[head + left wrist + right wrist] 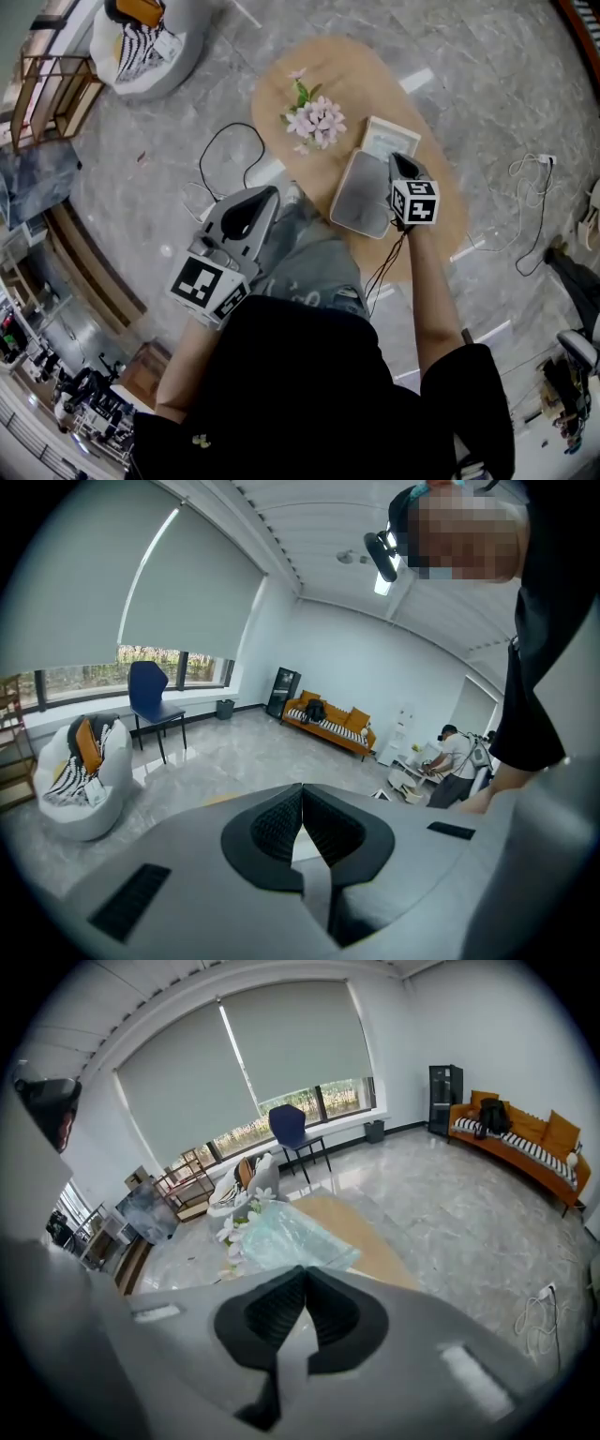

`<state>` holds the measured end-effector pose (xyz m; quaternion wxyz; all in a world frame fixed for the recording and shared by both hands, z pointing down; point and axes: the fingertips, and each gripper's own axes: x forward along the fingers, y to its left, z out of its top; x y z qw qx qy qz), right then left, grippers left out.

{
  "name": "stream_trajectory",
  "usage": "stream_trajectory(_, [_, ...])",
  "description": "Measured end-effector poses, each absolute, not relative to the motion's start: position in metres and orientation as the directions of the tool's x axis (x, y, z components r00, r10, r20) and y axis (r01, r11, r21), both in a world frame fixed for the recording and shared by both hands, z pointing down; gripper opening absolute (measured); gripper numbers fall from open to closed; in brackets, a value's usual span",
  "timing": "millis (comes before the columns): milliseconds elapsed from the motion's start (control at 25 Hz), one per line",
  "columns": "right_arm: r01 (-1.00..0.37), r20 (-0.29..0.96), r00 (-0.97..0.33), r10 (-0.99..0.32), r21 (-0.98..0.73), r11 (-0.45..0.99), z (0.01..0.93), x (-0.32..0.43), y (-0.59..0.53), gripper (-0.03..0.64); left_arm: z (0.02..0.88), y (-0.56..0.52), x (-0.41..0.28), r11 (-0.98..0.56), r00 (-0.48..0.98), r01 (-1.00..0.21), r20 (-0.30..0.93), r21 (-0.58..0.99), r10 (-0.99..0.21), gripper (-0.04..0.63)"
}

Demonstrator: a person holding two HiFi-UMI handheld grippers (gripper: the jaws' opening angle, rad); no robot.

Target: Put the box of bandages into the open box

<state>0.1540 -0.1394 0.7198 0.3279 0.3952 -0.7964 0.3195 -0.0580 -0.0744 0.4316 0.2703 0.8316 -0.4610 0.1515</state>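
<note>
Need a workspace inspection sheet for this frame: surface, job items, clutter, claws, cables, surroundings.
Surface: oval wooden table on a marble floor.
Job's things: box of bandages lies on the table; grey open box right beside it, nothing seen inside.
Clutter: pink flowers.
Grippers: left claw shut, empty, off the table; right claw shut, empty, near the bandages.
Cables: black loop, white lead, both on the floor.
Surroundings: white beanbag, orange sofa.
</note>
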Motion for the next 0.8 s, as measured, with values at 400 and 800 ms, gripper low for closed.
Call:
stream_trajectory(400, [-0.848,0.879,-0.389,-0.276,-0.225,0.481,0.819,0.172,-0.143,0.002,0.447,-0.064,-0.065,-0.354,0.466,-0.885,0.558,0.304,-0.687,0.011])
stream_trajectory(800, [-0.865,0.936,-0.303,-0.177,-0.192,0.463,0.884,0.181,-0.14,0.003,0.466,-0.039,-0.071,-0.3,0.426,-0.904,0.609,0.304,-0.669,0.011])
